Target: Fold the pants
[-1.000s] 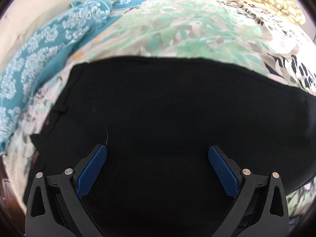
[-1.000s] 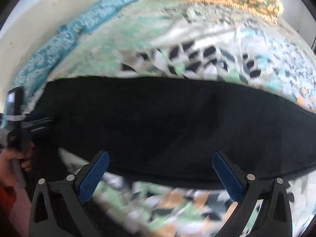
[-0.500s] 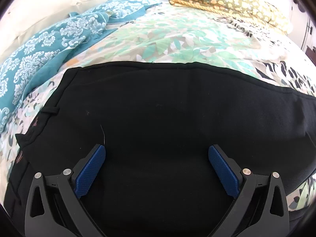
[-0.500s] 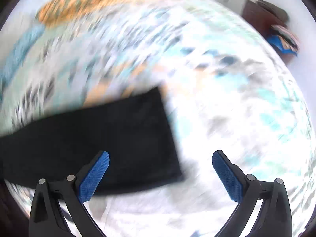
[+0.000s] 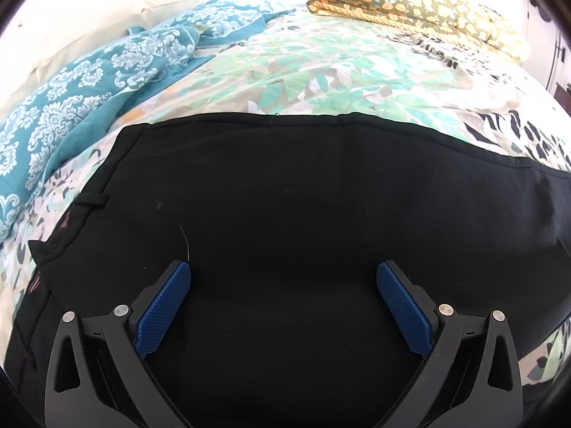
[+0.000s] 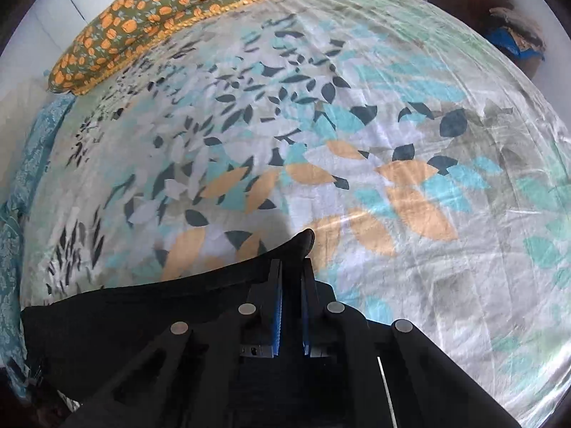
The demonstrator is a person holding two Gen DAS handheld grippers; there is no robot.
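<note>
Spread across a bed, a leaf-printed bedsheet (image 6: 357, 149) in teal, orange, grey and white serves as the work surface; no brand mark, label or readable writing is seen anywhere.

On that sheet the black pants (image 5: 285, 214) are laid flat, folded lengthwise, with the waistband and a belt loop at the left of the left wrist view and the leg running off to the right. The fabric is matte, smooth and thick, with a rounded fold along its far edge. In the right wrist view the leg end is lifted into a small peak, where a corner of cloth is clamped between the blue textured pads of the right gripper (image 6: 291, 271), whose jaws are pressed together on it. The left gripper (image 5: 283, 278) is held over the upper part of the pants with its jaws wide apart and nothing between them.

Beyond the pants, wide open sheet is left toward the far side and to the right. A crumpled teal damask cloth (image 5: 89, 82) lies along the left edge, near the waistband, and an olive pillow (image 6: 153, 10) with orange fruit print rests at the head of the bed, well apart.
</note>
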